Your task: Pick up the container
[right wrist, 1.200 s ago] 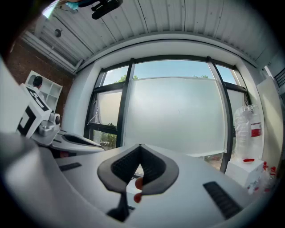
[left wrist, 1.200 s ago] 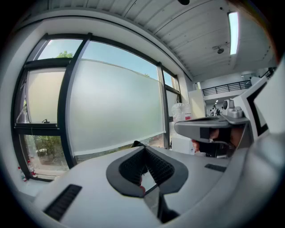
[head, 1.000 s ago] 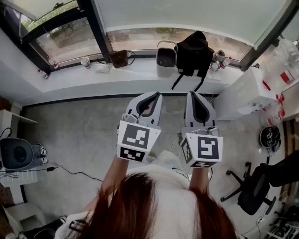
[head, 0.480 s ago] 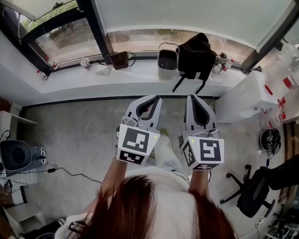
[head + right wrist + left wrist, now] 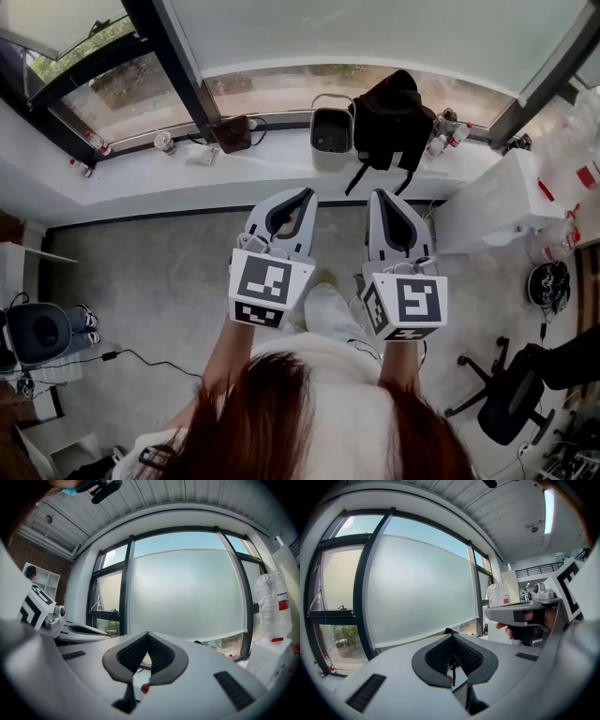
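The container (image 5: 332, 131), a small grey bin with a white rim and a wire handle, stands on the white window sill (image 5: 281, 164) next to a black backpack (image 5: 392, 117). My left gripper (image 5: 298, 194) and right gripper (image 5: 384, 194) are held side by side above the floor, pointing at the sill and well short of the bin. Both are shut, with nothing between their pads. In the left gripper view the jaws meet at the tip (image 5: 452, 635), and the right gripper (image 5: 520, 613) shows beside them. The right gripper view shows its own closed tip (image 5: 147, 633).
A white cabinet (image 5: 497, 202) with plastic bottles (image 5: 572, 122) stands at the right. An office chair (image 5: 511, 394) is at lower right and a dark round appliance (image 5: 37, 333) at the left. A cup (image 5: 166, 142) and small bottles (image 5: 445, 131) sit on the sill.
Both grippers have moved together toward the window sill, and a leg has stepped forward under them. The jaws stay shut.
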Tool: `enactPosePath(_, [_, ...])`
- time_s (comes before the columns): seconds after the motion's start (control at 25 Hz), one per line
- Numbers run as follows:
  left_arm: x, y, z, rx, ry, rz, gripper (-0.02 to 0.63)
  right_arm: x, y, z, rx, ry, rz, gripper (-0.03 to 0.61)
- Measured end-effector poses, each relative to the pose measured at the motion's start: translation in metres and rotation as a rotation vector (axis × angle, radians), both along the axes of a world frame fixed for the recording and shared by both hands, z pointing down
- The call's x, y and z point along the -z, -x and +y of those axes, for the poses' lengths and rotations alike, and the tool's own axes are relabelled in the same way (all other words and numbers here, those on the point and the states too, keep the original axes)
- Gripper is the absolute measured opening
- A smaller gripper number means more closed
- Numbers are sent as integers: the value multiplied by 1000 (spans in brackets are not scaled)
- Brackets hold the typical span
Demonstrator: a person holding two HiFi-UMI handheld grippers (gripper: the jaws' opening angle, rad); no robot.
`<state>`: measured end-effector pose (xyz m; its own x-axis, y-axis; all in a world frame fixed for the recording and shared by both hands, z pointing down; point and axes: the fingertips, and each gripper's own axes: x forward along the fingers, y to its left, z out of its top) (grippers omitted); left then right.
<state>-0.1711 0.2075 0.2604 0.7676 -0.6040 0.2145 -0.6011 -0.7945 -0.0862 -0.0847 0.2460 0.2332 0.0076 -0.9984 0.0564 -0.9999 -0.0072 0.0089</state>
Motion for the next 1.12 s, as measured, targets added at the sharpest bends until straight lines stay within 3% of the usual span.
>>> enactPosePath(0.72, [3, -107, -117, 45, -9, -13, 17, -6, -104, -121, 54, 33, 8, 25])
enactPosePath(1.12, [-3, -121, -146, 116, -3, -33, 17, -21, -131, -155, 90, 74, -18, 25])
